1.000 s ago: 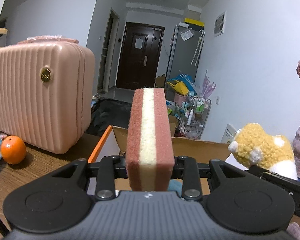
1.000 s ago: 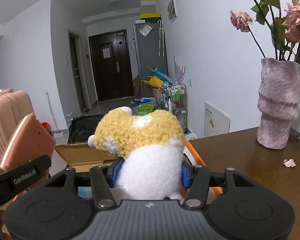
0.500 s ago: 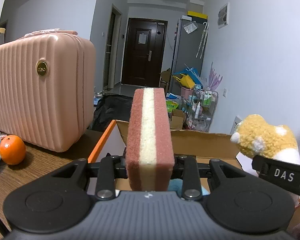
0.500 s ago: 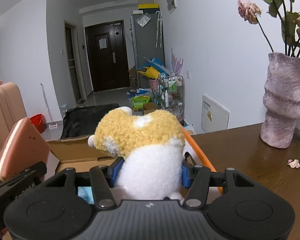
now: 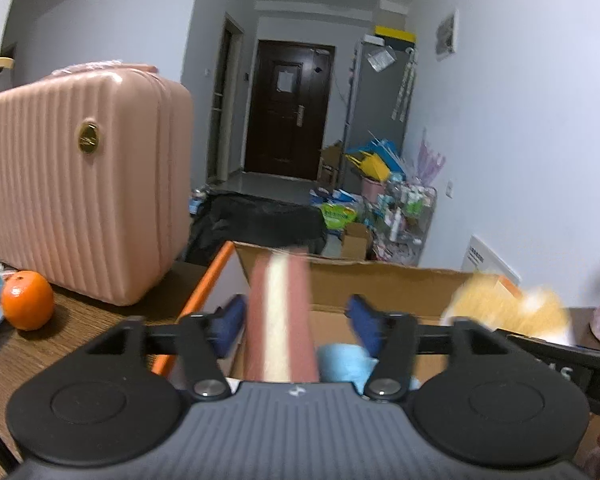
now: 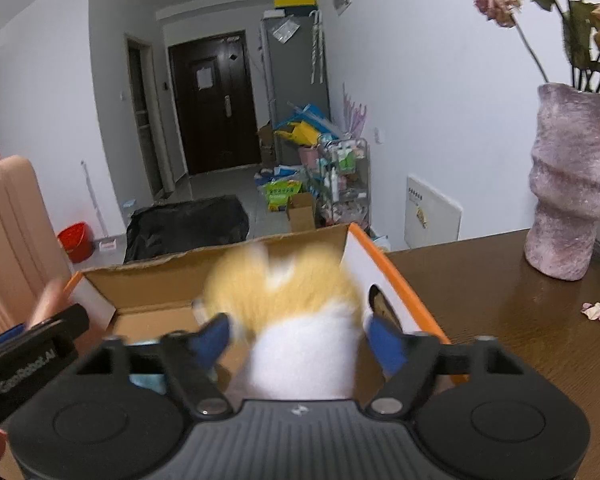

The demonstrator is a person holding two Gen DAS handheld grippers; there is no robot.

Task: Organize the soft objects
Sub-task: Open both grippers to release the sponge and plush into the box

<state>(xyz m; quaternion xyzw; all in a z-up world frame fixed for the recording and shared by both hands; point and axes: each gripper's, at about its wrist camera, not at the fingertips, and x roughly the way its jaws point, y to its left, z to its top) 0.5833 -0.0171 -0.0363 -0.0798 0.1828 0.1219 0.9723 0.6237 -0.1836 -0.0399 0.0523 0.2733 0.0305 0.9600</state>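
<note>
Left wrist view: we see the left gripper (image 5: 296, 322) over an open cardboard box (image 5: 380, 280) with an orange rim. Its jaws have just been opening and now stand wide. The sponge (image 5: 280, 320), two red-brown layers with a cream layer in the middle, is between them, streaked with blur, and we see a gap between it and the blue pad (image 5: 230, 326) on either side, so nothing grips it. Its lower end is hidden behind the gripper body. A pale blue soft thing (image 5: 342, 360) lies inside the box, just right of the sponge. On the brown table (image 5: 80, 332) to the left stand a pink ribbed case (image 5: 80, 184) and, beside it, an orange (image 5: 27, 300).

Right wrist view: we see the right gripper (image 6: 298, 334) above the same box (image 6: 148, 288). Its jaws have likewise just been opening and stand wide apart. The plush toy (image 6: 288, 304), yellow on top and white below, is between them and blurred; both blue fingertips (image 6: 382, 340) stand off from it, so it is not clamped. We cannot tell whether it touches the box floor. To the right, on the table (image 6: 520, 320), stands a mottled purple vase (image 6: 572, 184) with dried flowers (image 6: 496, 0), and a fallen petal (image 6: 595, 311) lies near its base. The left gripper's black finger (image 6: 32, 352) enters at the left edge.
</note>
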